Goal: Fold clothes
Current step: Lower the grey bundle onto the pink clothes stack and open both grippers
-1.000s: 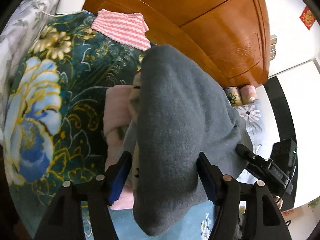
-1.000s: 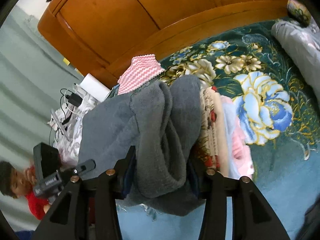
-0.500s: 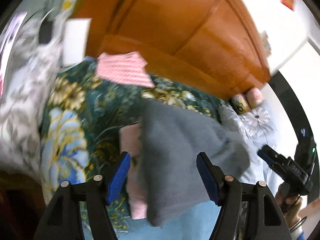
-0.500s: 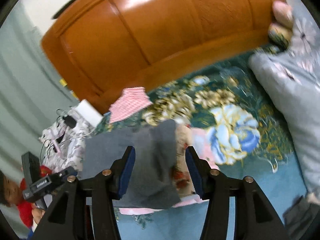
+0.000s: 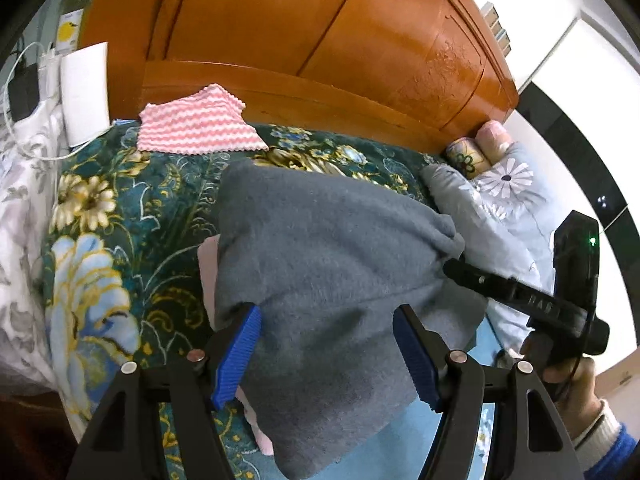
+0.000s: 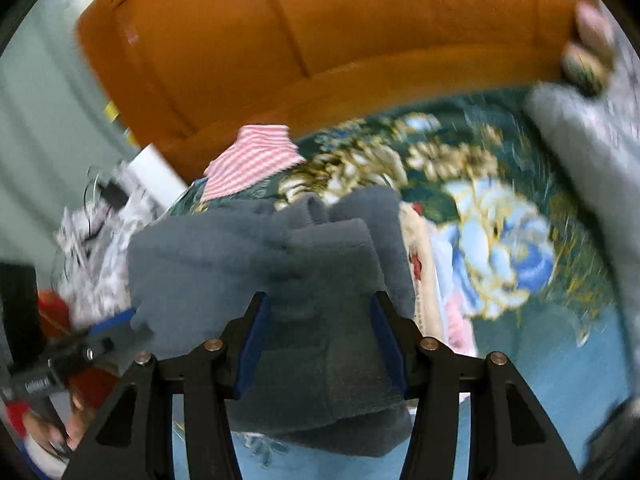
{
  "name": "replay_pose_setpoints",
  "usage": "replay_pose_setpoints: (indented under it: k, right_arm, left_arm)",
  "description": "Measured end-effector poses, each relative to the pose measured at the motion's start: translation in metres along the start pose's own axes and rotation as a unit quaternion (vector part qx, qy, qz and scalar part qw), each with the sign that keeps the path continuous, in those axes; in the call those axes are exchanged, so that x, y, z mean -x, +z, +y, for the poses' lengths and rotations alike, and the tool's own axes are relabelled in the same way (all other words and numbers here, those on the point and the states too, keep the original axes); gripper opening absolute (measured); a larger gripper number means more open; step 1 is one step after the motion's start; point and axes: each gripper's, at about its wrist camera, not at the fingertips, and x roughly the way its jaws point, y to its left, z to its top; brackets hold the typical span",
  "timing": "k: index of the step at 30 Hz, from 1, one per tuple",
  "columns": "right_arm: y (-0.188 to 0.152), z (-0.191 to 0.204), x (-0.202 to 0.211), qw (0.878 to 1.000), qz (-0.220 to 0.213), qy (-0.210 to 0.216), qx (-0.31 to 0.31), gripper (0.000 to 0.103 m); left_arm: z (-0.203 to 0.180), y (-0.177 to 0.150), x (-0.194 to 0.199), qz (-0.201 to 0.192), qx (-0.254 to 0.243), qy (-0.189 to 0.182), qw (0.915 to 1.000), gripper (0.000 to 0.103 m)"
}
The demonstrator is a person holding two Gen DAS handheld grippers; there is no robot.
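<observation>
1. Left wrist view: the left hand-held gripper (image 5: 326, 354) is hovering with its jaws standing wide over the near end of the grey fleece garment (image 5: 332, 264). The cloth is lying between the blue pads, which are not visibly pinching it. The garment is sitting folded on a pink garment (image 5: 208, 264) on the floral blanket (image 5: 100, 240) of the bed, well short of the pink-striped cloth (image 5: 192, 128) by the wooden headboard (image 5: 320, 40). The right hand-held gripper (image 5: 456, 270) is reaching in at the garment's far right corner.

2. Judging from this, the fold is being squared off. The near hem is hanging loose and uneven, so the left side is probably needing a low, flat approach that catches all layers together.

3. Right wrist view, blurred: the right hand-held gripper (image 6: 322, 328) is straddling a bunched ridge of the grey garment (image 6: 256, 264) at a middling opening. I cannot tell whether the pads are pressing. Patterned garments (image 6: 416, 248) are lying just beside it. Dragging them along looks like the main risk, so pinch only grey cloth.
</observation>
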Motion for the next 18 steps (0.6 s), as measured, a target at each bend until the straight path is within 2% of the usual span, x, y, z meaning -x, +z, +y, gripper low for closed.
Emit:
replay_pose_setpoints:
  k: [2, 4, 6, 10, 13, 15, 17, 18]
  right_arm:
    - [0.002, -0.01, -0.002, 0.999, -0.009, 0.018, -0.026, 0.053]
    - [0.004, -0.01, -0.003, 0.999, -0.009, 0.017, -0.032, 0.053]
    - [0.006, -0.003, -0.001, 1.0, -0.003, 0.001, -0.027, 0.053]
    - [0.004, 0.023, 0.031, 0.998, -0.037, -0.041, 0.015, 0.053]
    - [-0.008, 0.038, 0.057, 0.997, -0.054, -0.044, 0.036, 0.053]
    - [-0.021, 0.045, 0.068, 0.997, -0.053, -0.046, 0.039, 0.057]
    - [-0.036, 0.046, 0.072, 0.997, -0.047, -0.047, 0.031, 0.067]
    - [-0.043, 0.046, 0.074, 0.998, -0.044, -0.046, 0.024, 0.068]
  left_arm:
    - [-0.005, -0.001, -0.004, 0.0, -0.017, 0.011, 0.9998, 0.077]
    - [-0.009, -0.001, -0.008, 0.006, -0.028, 0.027, 0.9992, 0.077]
    - [-0.013, -0.002, -0.003, 0.01, -0.029, 0.034, 0.999, 0.077]
    - [-0.018, -0.007, 0.024, -0.007, -0.029, 0.018, 0.9994, 0.077]
    - [-0.022, -0.017, 0.044, -0.024, -0.019, 0.019, 0.9994, 0.077]
    - [-0.024, -0.027, 0.046, -0.021, -0.006, 0.023, 0.9995, 0.077]
    - [-0.026, -0.038, 0.045, -0.014, 0.01, 0.03, 0.9994, 0.078]
    - [-0.027, -0.044, 0.044, -0.011, 0.018, 0.033, 0.9992, 0.078]
